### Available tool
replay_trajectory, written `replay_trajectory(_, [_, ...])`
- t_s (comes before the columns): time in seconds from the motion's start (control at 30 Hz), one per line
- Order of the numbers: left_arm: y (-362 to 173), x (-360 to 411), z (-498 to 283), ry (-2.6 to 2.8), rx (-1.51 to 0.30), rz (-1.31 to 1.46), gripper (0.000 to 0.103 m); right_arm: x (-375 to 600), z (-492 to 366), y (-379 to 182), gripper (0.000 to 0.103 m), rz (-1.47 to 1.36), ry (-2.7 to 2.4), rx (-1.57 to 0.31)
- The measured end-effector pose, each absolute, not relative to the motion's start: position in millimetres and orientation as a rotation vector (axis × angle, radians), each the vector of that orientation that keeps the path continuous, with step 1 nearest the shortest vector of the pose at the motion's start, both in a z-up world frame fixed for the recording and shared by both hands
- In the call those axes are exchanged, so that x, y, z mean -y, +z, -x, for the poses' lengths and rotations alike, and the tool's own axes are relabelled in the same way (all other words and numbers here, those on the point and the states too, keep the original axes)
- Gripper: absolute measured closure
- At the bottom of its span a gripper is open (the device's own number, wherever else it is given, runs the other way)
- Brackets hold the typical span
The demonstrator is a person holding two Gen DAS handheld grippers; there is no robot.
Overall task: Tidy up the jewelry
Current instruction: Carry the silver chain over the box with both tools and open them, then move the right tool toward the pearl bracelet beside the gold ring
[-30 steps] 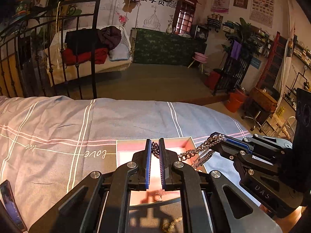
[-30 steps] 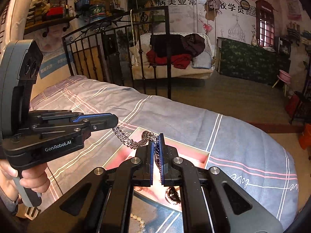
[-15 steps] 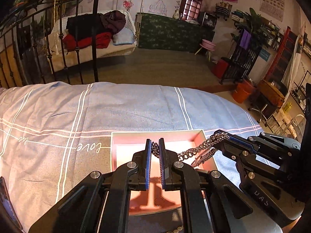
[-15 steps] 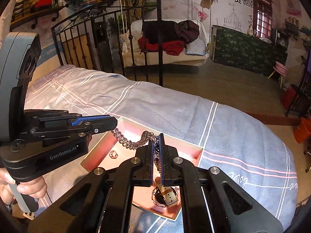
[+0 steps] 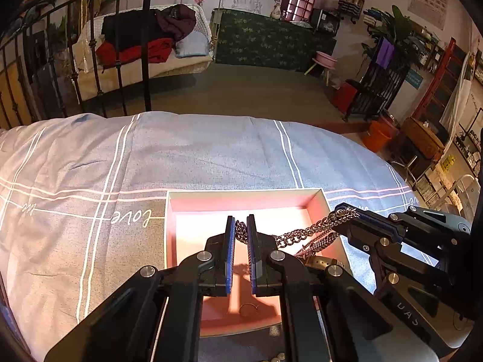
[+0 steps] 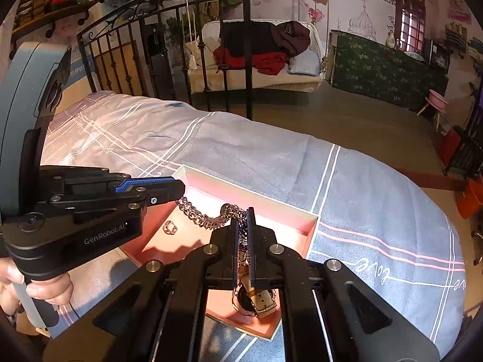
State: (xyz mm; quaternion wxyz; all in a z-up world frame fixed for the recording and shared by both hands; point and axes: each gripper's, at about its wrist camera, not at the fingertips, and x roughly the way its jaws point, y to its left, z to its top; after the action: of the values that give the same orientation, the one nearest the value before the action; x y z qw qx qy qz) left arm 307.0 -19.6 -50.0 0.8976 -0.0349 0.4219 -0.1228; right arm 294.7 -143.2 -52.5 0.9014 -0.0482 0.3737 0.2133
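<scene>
Both tongs have dropped lower toward the bed since a second ago, so the pink box fills more of each view and its floor shows better now. Left tongs (image 5: pixel 241 226) are pinched nearly shut on one end of the silver chain (image 5: pixel 305 235), with links bunched right between the blue pads. Right tongs (image 6: pixel 243 220) are fully clamped on the other end, and the chain's tail hangs down between the fingers. Between the two, the chain sags a bit in a short span above the open pink box (image 5: pixel 241 199), which sits on the grey-blue striped bedspread (image 5: pixel 196 157). Inside the box, a small ring (image 6: pixel 170 228) lies on the floor toward the left side, and a watch with a gold strap (image 6: pixel 261 300) sits at the near corner, under the right tongs. A person's hand (image 6: pixel 45 289) grips the left handle.
</scene>
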Motion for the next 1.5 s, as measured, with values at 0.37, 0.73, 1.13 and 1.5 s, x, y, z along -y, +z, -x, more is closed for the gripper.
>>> replay_trajectory(0.37, [-17, -13, -244, -0.205, -0.697, 0.077, 0.022, 167, -256, -56, 0.025, 0.105, 0.387, -0.740])
replay_trajectory(0.73, [-94, -35, -181, -0.170, -0.867, 0.056, 0.023, 188, -171, -110, 0.015, -0.037, 0.479, -0.847])
replay_trajectory(1.13, [-130, -26, -171, -0.168, -0.928, -0.005, 0.024, 136, -163, -147, 0.015, 0.046, 0.494, -0.908])
replay_trajectory(1.5, [-140, -21, -166, -0.167, -0.949, -0.037, 0.024, 195, -165, -155, 0.017, 0.099, 0.206, -0.965])
